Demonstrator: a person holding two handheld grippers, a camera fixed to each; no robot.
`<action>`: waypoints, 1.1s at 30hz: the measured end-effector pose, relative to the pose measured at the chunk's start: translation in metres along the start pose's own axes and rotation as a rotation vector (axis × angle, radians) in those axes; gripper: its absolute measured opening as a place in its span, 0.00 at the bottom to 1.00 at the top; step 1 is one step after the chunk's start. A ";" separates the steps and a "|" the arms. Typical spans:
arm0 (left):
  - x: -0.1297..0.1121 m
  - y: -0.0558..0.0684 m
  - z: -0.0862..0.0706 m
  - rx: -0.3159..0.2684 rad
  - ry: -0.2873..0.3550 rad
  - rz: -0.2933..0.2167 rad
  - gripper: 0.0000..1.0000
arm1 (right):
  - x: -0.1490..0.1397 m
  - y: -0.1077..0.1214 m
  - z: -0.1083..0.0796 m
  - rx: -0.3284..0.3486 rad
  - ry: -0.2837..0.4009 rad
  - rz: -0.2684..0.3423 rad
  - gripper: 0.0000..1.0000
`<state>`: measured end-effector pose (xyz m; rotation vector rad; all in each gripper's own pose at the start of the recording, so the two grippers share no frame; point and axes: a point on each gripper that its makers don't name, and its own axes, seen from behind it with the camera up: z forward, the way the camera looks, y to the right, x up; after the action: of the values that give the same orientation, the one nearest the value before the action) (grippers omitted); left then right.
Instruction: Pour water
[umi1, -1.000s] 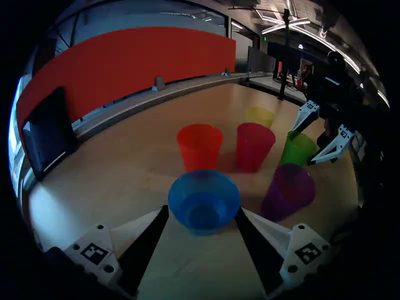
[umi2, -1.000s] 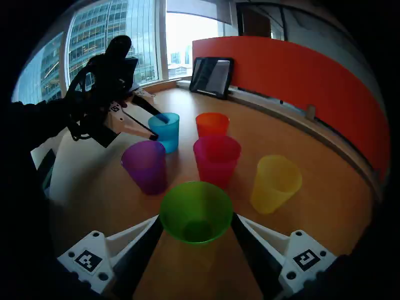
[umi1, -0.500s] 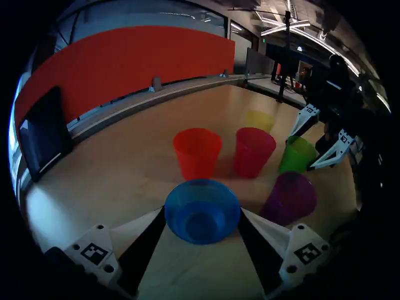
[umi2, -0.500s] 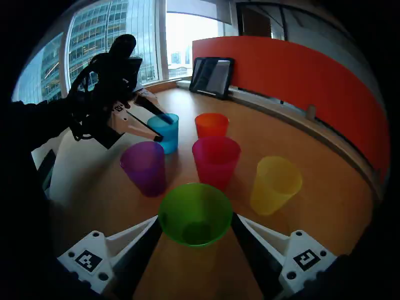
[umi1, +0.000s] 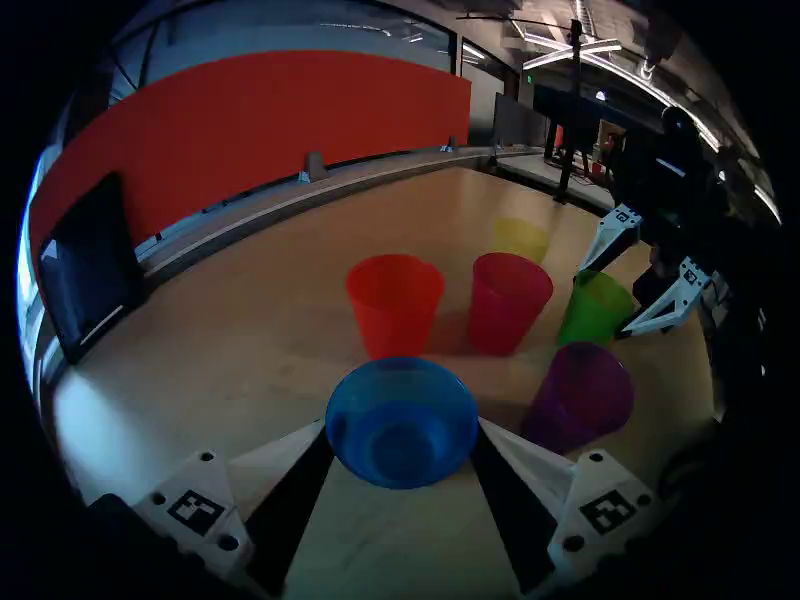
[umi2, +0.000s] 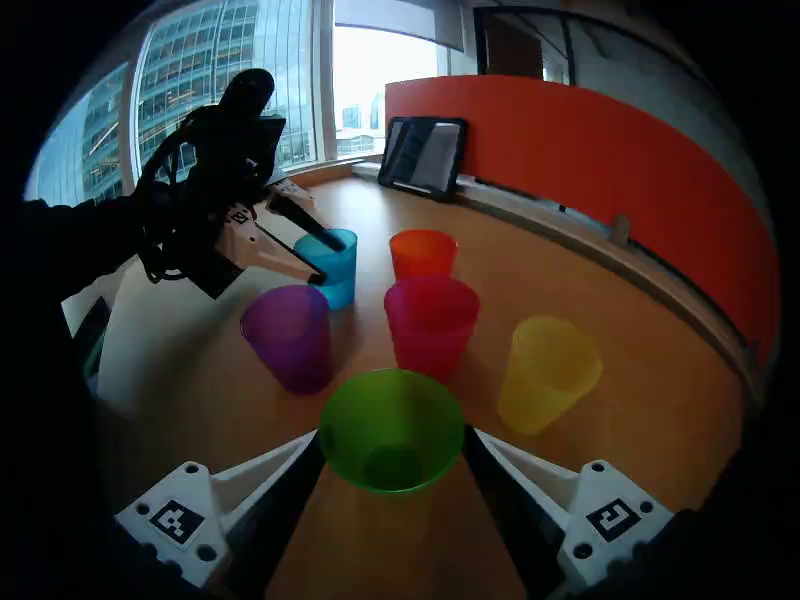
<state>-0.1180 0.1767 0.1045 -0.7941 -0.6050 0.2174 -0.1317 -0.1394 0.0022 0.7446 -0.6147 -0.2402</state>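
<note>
A blue cup (umi1: 403, 420) sits between the fingers of my left gripper (umi1: 402, 428), which is shut on its sides. In the right gripper view the same blue cup (umi2: 328, 265) is held by the left gripper (umi2: 290, 235) at the far left of the group. My right gripper (umi2: 392, 440) is shut on a green cup (umi2: 392, 428). From the left gripper view the green cup (umi1: 596, 307) sits in the right gripper (umi1: 640, 270) at the right. I cannot make out water in either cup.
On the wooden table (umi1: 250, 330) stand an orange cup (umi2: 423, 252), a magenta cup (umi2: 431, 322), a yellow cup (umi2: 548, 372) and a purple cup (umi2: 288, 335), close together. A dark tablet (umi2: 425, 152) leans before the red partition (umi2: 620, 150).
The left fingers have drawn in a little on the blue cup, which has shifted slightly nearer in its view. The green cup has barely moved.
</note>
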 end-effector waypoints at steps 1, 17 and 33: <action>0.000 0.000 0.000 0.001 0.000 0.002 0.87 | 0.000 0.000 0.000 -0.001 0.001 -0.001 0.98; 0.020 0.006 -0.024 0.012 0.056 0.005 0.87 | 0.022 -0.001 -0.015 -0.008 0.062 0.013 0.92; 0.065 0.015 -0.071 0.046 0.187 0.015 0.87 | 0.078 -0.015 -0.044 -0.027 0.201 -0.001 0.92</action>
<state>-0.0228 0.1701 0.0829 -0.7656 -0.4164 0.1679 -0.0429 -0.1579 0.0012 0.7331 -0.4201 -0.1714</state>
